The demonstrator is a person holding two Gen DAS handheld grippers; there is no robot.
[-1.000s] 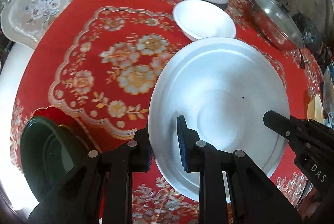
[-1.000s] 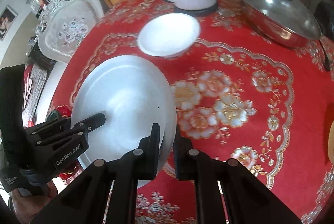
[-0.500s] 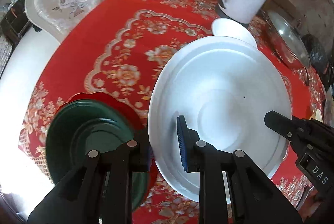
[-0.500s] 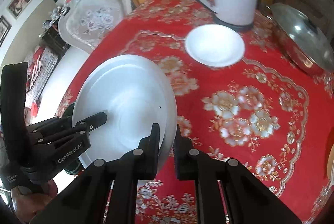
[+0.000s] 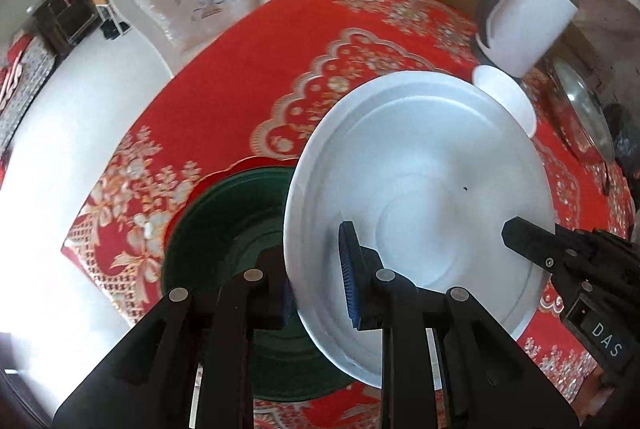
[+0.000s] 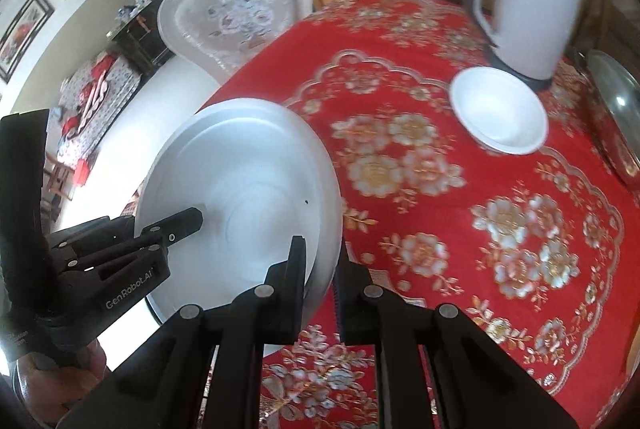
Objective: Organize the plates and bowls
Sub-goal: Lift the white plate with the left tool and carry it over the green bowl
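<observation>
Above a red floral tablecloth (image 6: 460,229): white plate (image 5: 420,189), rim clenched by left gripper (image 5: 316,293) and right gripper (image 6: 320,269); green plate (image 5: 240,249) at its 9 o'clock; white bowl (image 6: 500,117) at 1 o'clock, beside kettle (image 6: 528,1).

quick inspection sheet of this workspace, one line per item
surface: red floral tablecloth
job's things: large white plate gripped at both rims; green plate on red plate beneath; white bowl by kettle
clutter: white kettle, steel lidded pan
grippers: left gripper and right gripper both shut on the plate
cables: nothing seen
surroundings: white ornate chair, wooden cabinets, framed pictures
</observation>
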